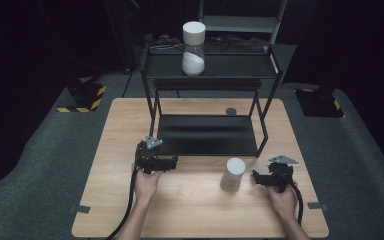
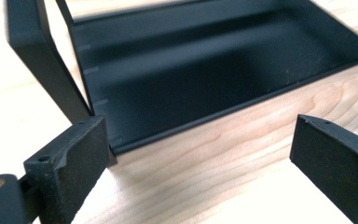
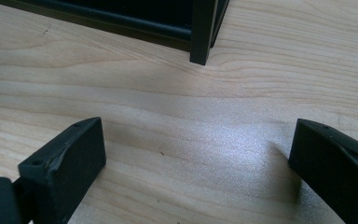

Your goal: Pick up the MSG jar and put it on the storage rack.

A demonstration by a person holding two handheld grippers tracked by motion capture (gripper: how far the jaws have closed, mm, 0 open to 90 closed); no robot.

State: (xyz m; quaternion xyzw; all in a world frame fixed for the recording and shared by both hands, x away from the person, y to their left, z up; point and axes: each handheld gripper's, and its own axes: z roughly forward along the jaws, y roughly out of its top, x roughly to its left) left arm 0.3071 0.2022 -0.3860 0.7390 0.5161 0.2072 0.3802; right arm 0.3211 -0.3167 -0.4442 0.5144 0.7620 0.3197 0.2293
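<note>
On the wooden table (image 1: 130,200) stands a black two-tier rack (image 1: 207,135). A glass jar (image 1: 193,47) with a white lid and white powder inside sits on the rack's top shelf. A second, beige jar (image 1: 232,175) with a white lid stands on the table in front of the rack. My left gripper (image 1: 167,162) is open by the rack's front left corner, facing the lower shelf (image 2: 205,70), with nothing between its fingers. My right gripper (image 1: 260,178) is open just right of the beige jar and apart from it. In the right gripper view the rack's front leg (image 3: 201,32) stands ahead.
A small grey disc (image 1: 231,111) lies on the table behind the rack. Grey carpet (image 1: 40,165) surrounds the table. Black bases with yellow-black tape (image 1: 82,97) stand at the far left and far right. A grey shelf unit (image 1: 240,22) is behind.
</note>
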